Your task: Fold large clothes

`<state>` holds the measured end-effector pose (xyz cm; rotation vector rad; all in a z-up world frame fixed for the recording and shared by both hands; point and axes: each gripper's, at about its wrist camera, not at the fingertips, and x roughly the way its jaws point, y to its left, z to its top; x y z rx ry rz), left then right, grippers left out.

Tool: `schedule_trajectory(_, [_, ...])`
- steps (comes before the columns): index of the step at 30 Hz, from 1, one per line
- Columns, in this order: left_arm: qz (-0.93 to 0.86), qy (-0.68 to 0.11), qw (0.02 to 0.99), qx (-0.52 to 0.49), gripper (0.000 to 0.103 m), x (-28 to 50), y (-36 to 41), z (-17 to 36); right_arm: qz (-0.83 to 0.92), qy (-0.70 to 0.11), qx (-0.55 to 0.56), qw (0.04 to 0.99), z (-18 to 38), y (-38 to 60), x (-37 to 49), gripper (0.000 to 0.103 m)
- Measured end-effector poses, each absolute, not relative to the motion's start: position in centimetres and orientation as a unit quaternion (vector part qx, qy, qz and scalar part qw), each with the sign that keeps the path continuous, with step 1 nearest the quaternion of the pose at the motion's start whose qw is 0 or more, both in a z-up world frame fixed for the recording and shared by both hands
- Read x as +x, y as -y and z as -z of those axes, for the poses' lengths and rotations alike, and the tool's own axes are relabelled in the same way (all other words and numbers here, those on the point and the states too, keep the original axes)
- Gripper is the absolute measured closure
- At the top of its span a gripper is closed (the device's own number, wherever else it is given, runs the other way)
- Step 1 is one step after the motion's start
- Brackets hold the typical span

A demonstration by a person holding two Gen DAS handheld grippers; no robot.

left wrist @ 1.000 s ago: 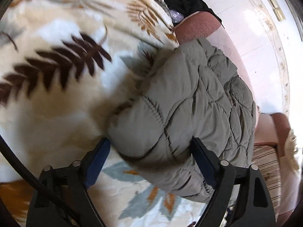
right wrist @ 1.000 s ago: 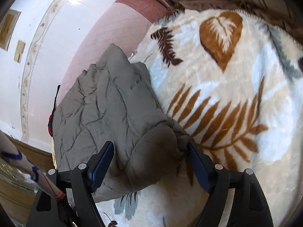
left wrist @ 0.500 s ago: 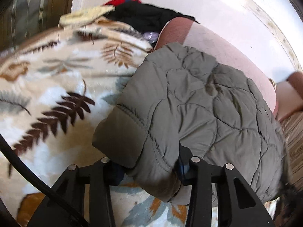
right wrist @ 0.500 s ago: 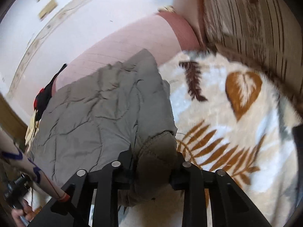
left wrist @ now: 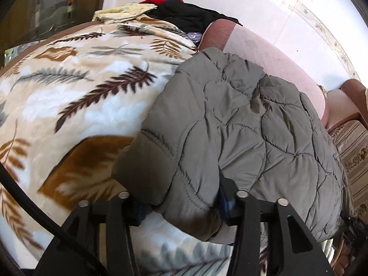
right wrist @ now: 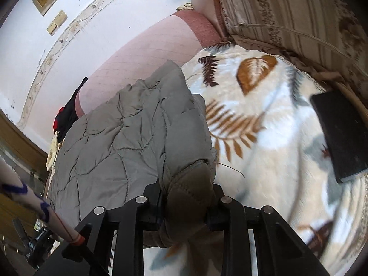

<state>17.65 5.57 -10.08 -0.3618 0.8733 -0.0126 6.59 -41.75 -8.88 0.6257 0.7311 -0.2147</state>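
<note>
Quilted grey jacket (left wrist: pixel 241 124) gripped at two points on leaf-print blanket (left wrist: pixel 76 105).

Left gripper (left wrist: pixel 181 201) and right gripper (right wrist: pixel 186 209) pinching padded hem, jaws easing wider. Likely light, soft, puffy, slick-shelled; best pinched deep at stitched cuff edges.

Quilted jacket (left wrist: pixel 241 124), olive-grey with curved stitch lines. Blanket (left wrist: pixel 76 105), cream with brown, tan and grey-blue leaf and fern prints. Sofa back (right wrist: pixel 142 53), pale pink with a faint grid. Cushion (right wrist: pixel 287 11), beige-striped. Flat black object (right wrist: pixel 340 135) shown on the blanket.
</note>
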Motion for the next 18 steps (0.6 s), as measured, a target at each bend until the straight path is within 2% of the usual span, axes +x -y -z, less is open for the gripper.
schedule_trajectory(1, [-0.003,-0.422,0.889,-0.178,0.035,17.3,-6.0,10.2,0.109,-0.357,0.3,0.878,9.2,41.9,6.2,0.061])
schedule_trajectory(2, [-0.014,-0.424,0.887,-0.184,0.03,17.1,-6.5,10.2,0.118,-0.361,0.302,0.874,9.5,42.2,5.9,0.052])
schedule_trajectory(4, [-0.044,-0.403,0.895,-0.188,0.028,16.0,-7.6,9.3,0.143,-0.366,0.308,0.866,9.6,43.2,5.1,0.046])
schedule_trajectory(8, [-0.113,-0.323,0.932,-0.119,0.028,13.1,-6.7,6.1,0.182,-0.307,0.282,0.89,6.8,43.3,1.9,0.045])
schedule_trajectory(12, [-0.067,-0.297,0.951,-0.051,0.028,12.6,-1.8,4.2,0.137,-0.271,0.208,0.93,4.5,39.7,2.2,0.045])
schedule_trajectory(15, [0.015,-0.321,0.947,-0.005,0.025,13.2,3.6,4.6,0.078,-0.275,0.142,0.948,4.2,34.9,4.2,0.045])
schedule_trajectory(18, [0.044,-0.355,0.933,0.033,0.025,14.3,7.4,7.1,0.053,-0.317,0.099,0.942,6.2,31.3,6.9,0.044])
